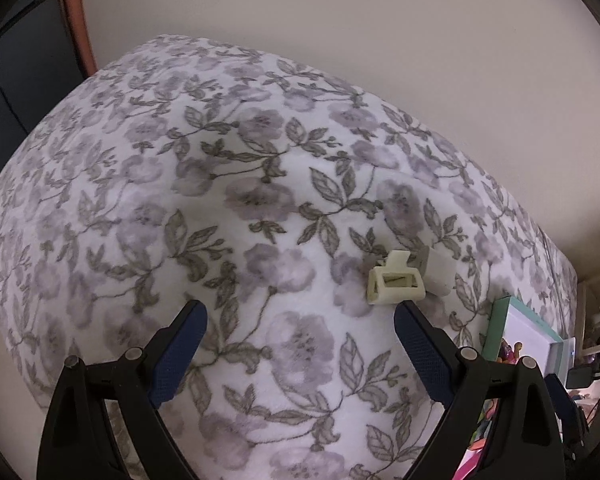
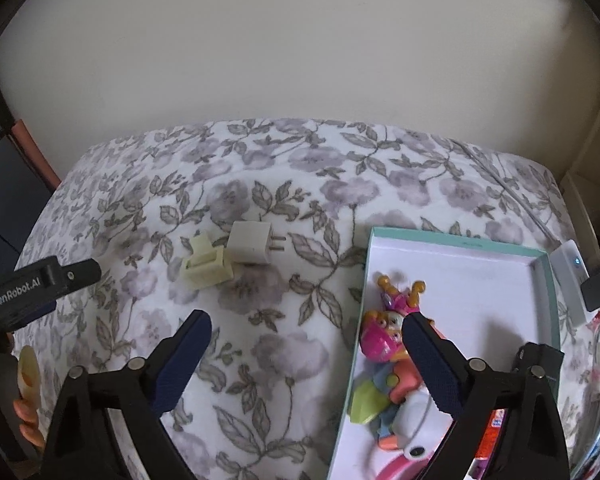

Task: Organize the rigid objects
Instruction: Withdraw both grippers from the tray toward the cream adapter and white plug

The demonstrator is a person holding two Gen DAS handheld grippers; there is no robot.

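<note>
Fingers [image 2: 196, 336] of both grippers spread empty; hair clip [image 2: 206, 266] touches charger plug [image 2: 250, 249], beside toy-filled box [image 2: 460, 242].

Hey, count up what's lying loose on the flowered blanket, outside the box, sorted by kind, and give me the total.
Hair clips: 1, the cream hair clip
Plug adapters: 1, the white plug adapter, touching the clip on its right
Total: 2

Both lie left of the teal box, which already holds toys too jumbled to count.
</note>
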